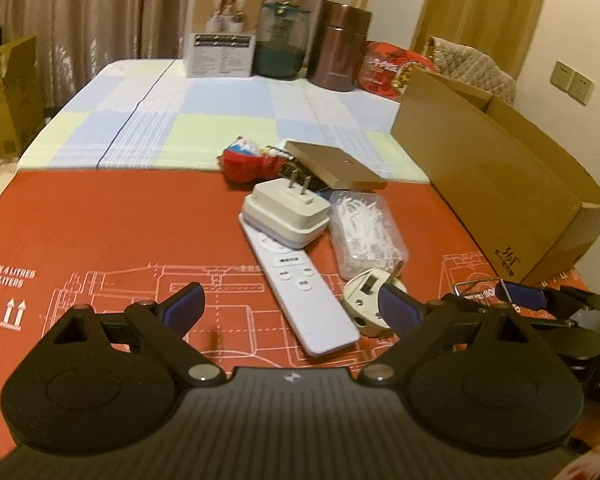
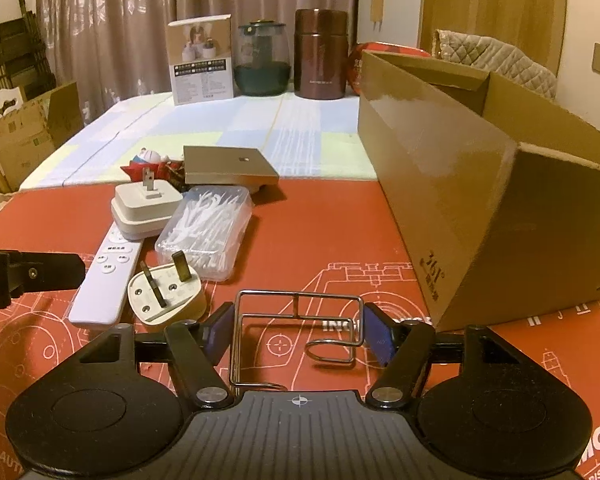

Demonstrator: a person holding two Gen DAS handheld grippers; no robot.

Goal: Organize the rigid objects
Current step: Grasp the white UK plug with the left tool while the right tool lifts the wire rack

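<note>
A bent chrome wire rack, thin and rectangular with a hooked loop, sits on the red printed bench between the right gripper jaws, whose blue pads flank its sides; contact is unclear. The left gripper jaws gape, empty, before a smooth white remote, beside a matte cardboard box.

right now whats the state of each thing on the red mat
bent silver wire rack: between the right tongs, pads at its sides
left tongs: open, empty
brown cardboard box: open-topped
clear plastic box of white floss picks: lid closed
white three-pin plug: pins up
white remote control: flat, buttons up
</note>
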